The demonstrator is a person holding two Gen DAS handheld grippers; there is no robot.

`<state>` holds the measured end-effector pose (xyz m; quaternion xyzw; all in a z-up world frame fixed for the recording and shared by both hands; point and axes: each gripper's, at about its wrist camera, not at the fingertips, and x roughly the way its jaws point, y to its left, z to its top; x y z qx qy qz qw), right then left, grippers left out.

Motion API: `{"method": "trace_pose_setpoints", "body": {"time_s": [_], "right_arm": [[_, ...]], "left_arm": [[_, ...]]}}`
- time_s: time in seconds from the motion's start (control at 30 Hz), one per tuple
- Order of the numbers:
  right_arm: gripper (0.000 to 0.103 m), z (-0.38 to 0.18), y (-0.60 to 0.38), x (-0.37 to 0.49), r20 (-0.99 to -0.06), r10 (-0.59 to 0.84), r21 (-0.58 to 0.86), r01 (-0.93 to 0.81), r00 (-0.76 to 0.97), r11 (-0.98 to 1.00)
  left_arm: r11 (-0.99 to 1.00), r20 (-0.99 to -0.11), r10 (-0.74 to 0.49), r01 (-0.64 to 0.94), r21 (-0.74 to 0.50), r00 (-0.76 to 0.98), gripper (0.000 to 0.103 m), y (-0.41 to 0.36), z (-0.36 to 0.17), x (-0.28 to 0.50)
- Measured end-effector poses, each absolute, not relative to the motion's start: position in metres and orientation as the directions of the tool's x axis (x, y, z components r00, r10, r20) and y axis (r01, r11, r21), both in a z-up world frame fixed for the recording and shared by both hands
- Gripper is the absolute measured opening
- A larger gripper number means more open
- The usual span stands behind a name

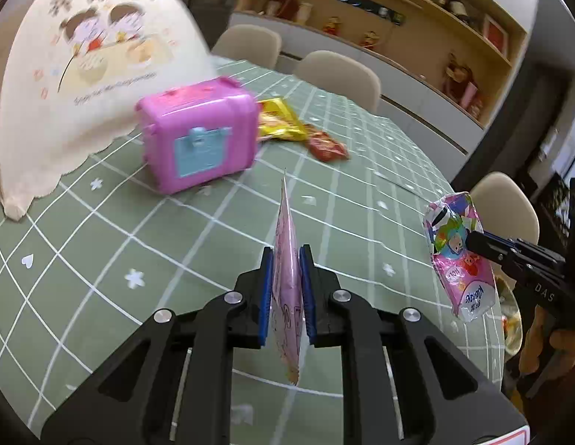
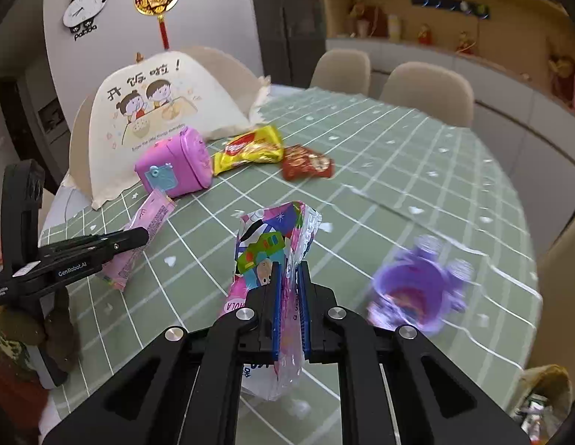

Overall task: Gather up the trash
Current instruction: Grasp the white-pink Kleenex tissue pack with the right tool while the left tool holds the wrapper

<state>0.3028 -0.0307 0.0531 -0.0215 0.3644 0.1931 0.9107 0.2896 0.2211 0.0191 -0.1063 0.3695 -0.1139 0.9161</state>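
Left tool [image 1: 286, 256] clamping pink wrapper [image 1: 286, 259], above table [image 1: 176, 244]

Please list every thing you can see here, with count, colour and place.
pink wrapper: 1, pink, in left gripper
cartoon wrapper: 1, multicolour, in right gripper
yellow wrapper: 1, yellow, table, beside pink box
red wrapper: 1, red, table, next to yellow one
pink box: 1, pink, table, before food cover
food cover: 1, cream, table's far side
purple cup: 1, purple, table, blurred
table: 1, green checked
chairs: several, beige
left gripper: shut
right gripper: shut
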Motion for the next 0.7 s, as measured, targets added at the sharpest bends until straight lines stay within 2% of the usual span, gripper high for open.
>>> {"method": "trace_pose_setpoints", "body": {"time_s": [0.33,0.47,0.53,0.57,0.6,0.7], "right_arm": [[0.01,0.018,-0.067,0.261,-0.719,0.343,0.129,-0.369,0.604,0.921],[0.012,0.005,-0.074,0.255,-0.735,0.353,0.16,-0.359,0.579,0.92],[0.028,-0.001,-0.073,0.254,-0.742,0.363,0.172,-0.363,0.564,0.916],[0.044,-0.003,-0.072,0.254,-0.742,0.365,0.175,-0.363,0.562,0.915],[0.052,-0.005,-0.069,0.253,-0.737,0.389,0.194,-0.379,0.553,0.905],[0.056,-0.007,-0.06,0.254,-0.739,0.414,0.211,-0.401,0.532,0.891]], "left_arm": [[0.921,-0.673,-0.389,0.27,-0.281,0.629,0.014,0.15,0.014,0.258],[0.924,-0.672,-0.382,0.287,-0.253,0.635,0.026,0.135,0.015,0.254],[0.928,-0.675,-0.37,0.277,-0.248,0.638,0.031,0.134,0.013,0.255],[0.93,-0.677,-0.367,0.269,-0.251,0.638,0.031,0.134,0.012,0.255],[0.931,-0.678,-0.364,0.259,-0.256,0.639,0.033,0.136,0.012,0.256],[0.935,-0.68,-0.354,0.226,-0.274,0.642,0.035,0.145,0.01,0.258]]}}
